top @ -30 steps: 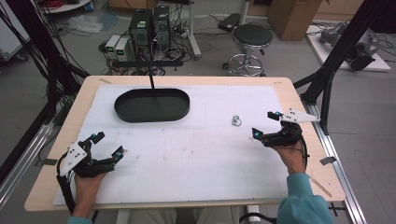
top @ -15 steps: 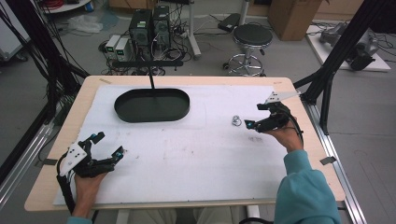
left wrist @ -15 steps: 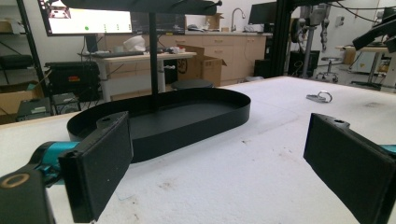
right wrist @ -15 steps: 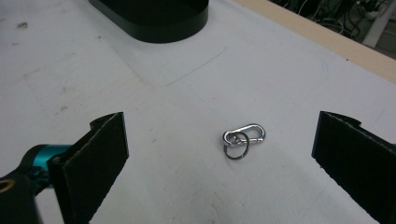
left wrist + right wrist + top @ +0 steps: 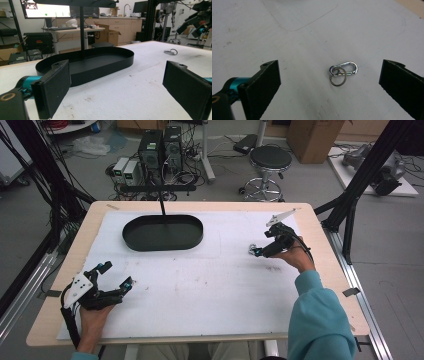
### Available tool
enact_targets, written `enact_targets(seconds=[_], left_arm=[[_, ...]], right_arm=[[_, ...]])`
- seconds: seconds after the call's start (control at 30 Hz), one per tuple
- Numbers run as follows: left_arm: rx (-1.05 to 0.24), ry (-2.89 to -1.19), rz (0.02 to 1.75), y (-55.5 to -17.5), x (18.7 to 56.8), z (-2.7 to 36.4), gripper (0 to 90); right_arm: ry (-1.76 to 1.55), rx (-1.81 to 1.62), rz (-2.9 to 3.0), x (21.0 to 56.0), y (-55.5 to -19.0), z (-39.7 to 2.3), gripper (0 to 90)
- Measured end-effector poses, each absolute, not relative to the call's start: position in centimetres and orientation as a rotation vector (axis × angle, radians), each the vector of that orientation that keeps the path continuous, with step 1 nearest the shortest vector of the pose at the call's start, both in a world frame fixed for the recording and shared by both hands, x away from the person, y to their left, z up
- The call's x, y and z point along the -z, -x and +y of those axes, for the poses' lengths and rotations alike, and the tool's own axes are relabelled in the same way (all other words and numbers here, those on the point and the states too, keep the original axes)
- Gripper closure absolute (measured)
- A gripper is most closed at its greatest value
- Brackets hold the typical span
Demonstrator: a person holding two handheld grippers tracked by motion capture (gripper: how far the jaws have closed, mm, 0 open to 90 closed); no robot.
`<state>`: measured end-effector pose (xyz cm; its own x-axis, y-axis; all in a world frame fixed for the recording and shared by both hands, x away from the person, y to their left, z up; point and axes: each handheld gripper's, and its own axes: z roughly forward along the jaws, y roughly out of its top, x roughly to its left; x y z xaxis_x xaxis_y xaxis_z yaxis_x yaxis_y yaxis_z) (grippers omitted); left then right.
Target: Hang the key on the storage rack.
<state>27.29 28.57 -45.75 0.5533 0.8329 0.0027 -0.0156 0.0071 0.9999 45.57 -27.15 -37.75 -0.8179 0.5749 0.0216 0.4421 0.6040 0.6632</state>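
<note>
The right gripper [image 5: 256, 251] is held out over the right side of the white mat [image 5: 200, 285] by a hand in a teal sleeve [image 5: 315, 320], its jaws spread wide and angled down at a silver carabiner [image 5: 344, 68] lying flat on the mat between them, untouched. The carabiner is seen to be a small polished snap clip with a plain split ring [image 5: 338, 78] linked through one end; no writing can be read on it. The left gripper [image 5: 116, 276] is rested low at the mat's near left corner, jaws likewise apart and empty, pointed toward the black oval tray [image 5: 100, 62] at the far side.
</note>
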Motion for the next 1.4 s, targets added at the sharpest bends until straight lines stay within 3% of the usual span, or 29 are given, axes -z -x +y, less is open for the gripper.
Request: enact_targets(seconds=[0.63,0.7,0.83,1.1,1.4], left_arm=[[-0.775,-1.417,0.758,-27.3,45.7,28.6,8.4],[-0.774,-1.417,0.758,-27.3,45.7,28.6,8.4],[-0.774,-1.416,0.759,-27.3,45.7,28.6,8.4],[-0.772,-1.416,0.760,-27.3,45.7,28.6,8.4],[-0.774,-1.418,0.759,-27.3,45.7,28.6,8.4]], right_arm=[[-0.962,-0.929,2.722,40.5,-47.8,-27.7,8.1],[-0.971,-0.920,2.741,40.7,-48.0,-27.7,19.9],[-0.992,-0.873,2.758,41.2,-48.1,-27.4,22.6],[-1.028,-0.867,2.764,41.5,-48.4,-27.5,42.5],[-1.047,-0.887,2.790,42.0,-48.7,-27.4,53.8]])
